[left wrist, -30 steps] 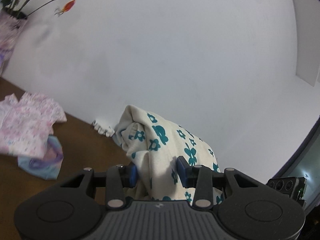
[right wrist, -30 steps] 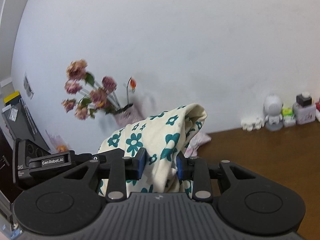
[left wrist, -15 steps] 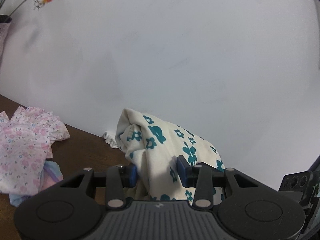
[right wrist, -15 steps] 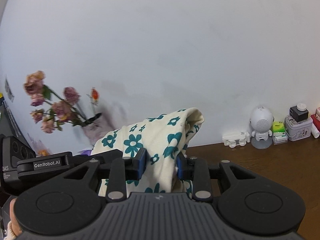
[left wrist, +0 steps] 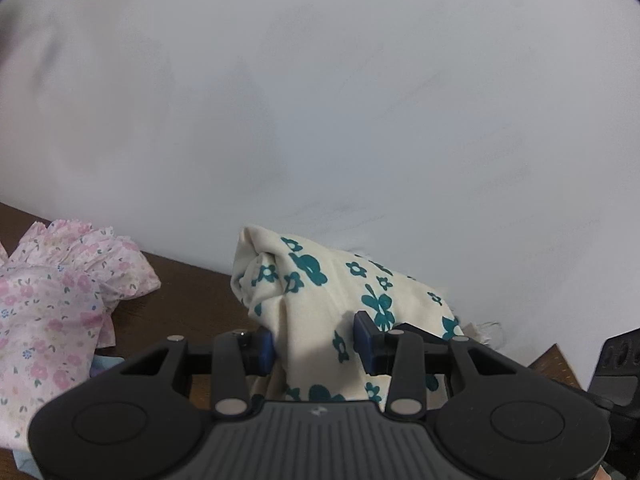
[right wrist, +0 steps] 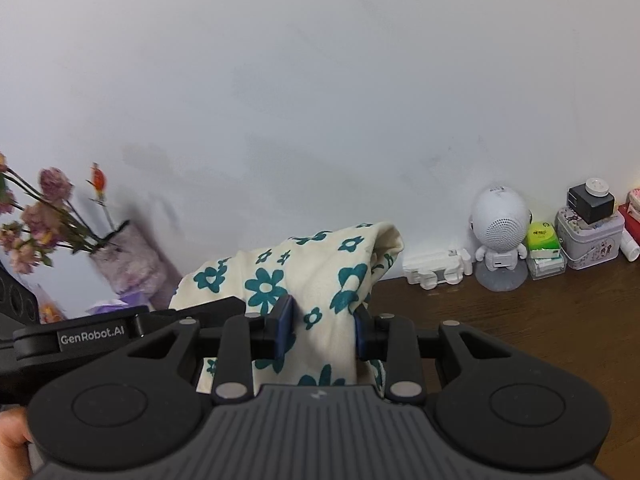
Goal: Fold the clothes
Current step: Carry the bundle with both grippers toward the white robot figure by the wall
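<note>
A cream garment with teal flowers (left wrist: 320, 292) is bunched between the blue pads of my left gripper (left wrist: 314, 342), which is shut on it. The same cream garment (right wrist: 320, 276) is pinched in my right gripper (right wrist: 323, 332), also shut on it. Both grippers hold it up side by side near the white wall, above the brown table (right wrist: 540, 320). The left gripper's black body (right wrist: 80, 332) shows at the left of the right wrist view. The garment's lower part is hidden behind the gripper bodies.
A pink floral garment (left wrist: 52, 304) lies on the table to the left. A vase of dried flowers (right wrist: 128, 260) stands against the wall. A white robot figure (right wrist: 500, 240), white toy (right wrist: 436, 270), tin (right wrist: 590, 240) and small boxes line the wall at the right.
Both grippers have carried the garment forward and downward toward the wall and table. The flowers have slid out of the left wrist view, and the wall objects look larger.
</note>
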`<state>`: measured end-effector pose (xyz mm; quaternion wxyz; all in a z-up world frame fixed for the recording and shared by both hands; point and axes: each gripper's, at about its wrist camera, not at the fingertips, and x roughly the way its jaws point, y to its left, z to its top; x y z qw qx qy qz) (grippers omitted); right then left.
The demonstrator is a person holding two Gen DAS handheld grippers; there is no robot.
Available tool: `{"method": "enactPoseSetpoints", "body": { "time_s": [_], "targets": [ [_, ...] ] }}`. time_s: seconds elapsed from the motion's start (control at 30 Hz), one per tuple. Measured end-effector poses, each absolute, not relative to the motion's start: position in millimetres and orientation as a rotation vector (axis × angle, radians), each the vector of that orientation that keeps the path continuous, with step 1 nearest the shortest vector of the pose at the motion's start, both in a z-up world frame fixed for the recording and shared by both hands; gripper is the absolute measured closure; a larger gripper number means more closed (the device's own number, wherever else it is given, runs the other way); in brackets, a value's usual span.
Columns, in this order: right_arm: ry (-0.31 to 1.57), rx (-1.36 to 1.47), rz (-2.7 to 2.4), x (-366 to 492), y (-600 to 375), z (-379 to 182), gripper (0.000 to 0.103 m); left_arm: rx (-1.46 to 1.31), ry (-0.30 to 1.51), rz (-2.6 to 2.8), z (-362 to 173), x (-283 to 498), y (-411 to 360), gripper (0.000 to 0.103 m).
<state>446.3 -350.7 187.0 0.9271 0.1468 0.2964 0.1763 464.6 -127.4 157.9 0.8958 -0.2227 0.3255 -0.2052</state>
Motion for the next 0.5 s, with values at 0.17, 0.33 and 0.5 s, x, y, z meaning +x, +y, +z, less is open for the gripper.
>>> {"method": "enactPoseSetpoints", "body": {
  "time_s": [0.17,0.33,0.5],
  "targets": [
    [0.635,0.279,0.322,467,-345,161,0.074,-0.446,0.702,-0.391,133,487,-134,0.066],
    [0.672,0.269,0.289,487,-340,130,0.074,-0.442,0.733,-0.368,100,505,-139,0.066],
    [0.706,0.289,0.255,505,-340,97,0.074,-0.447,0.759,-0.344,71,520,-145,0.066]
  ]
}}
